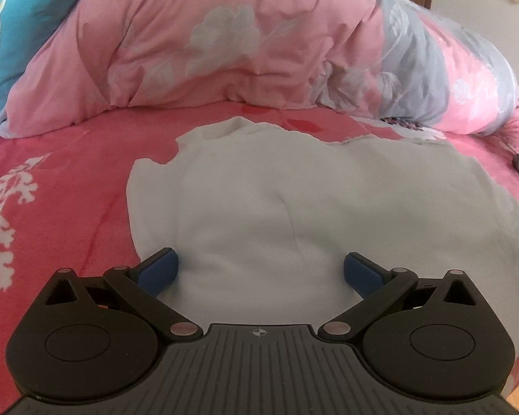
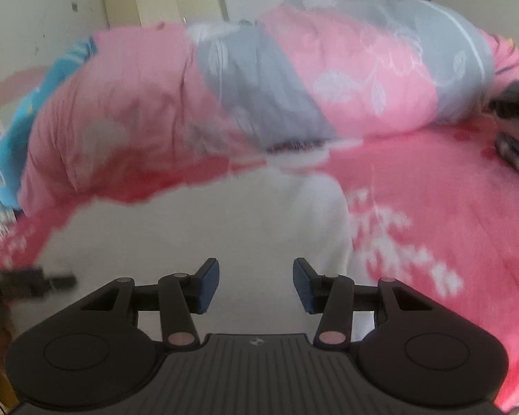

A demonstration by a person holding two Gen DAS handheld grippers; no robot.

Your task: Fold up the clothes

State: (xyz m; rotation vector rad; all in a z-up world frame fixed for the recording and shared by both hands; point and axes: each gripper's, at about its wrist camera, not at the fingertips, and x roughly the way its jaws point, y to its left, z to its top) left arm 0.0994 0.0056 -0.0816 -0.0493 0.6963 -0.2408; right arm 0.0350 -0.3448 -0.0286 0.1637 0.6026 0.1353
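Observation:
A white garment (image 1: 259, 207) lies spread on the pink floral bedsheet (image 1: 52, 180), its ragged far edge towards the quilt. My left gripper (image 1: 261, 269) hovers over the garment's near part, open wide, blue pads (image 1: 159, 273) apart with only flat cloth beneath them. In the blurred right wrist view the same white garment (image 2: 197, 228) fills the middle. My right gripper (image 2: 256, 283) is above its near right part, open about halfway, with nothing pinched between the pads (image 2: 207, 287). The garment's right edge runs just beyond the right finger.
A bulky pink and grey floral quilt (image 1: 225, 45) is heaped along the back of the bed. A teal blanket (image 1: 14, 34) lies at far left. Dark items (image 2: 515, 131) sit at the bed's right edge. A dark blurred shape (image 2: 34, 283) lies over the garment's left side.

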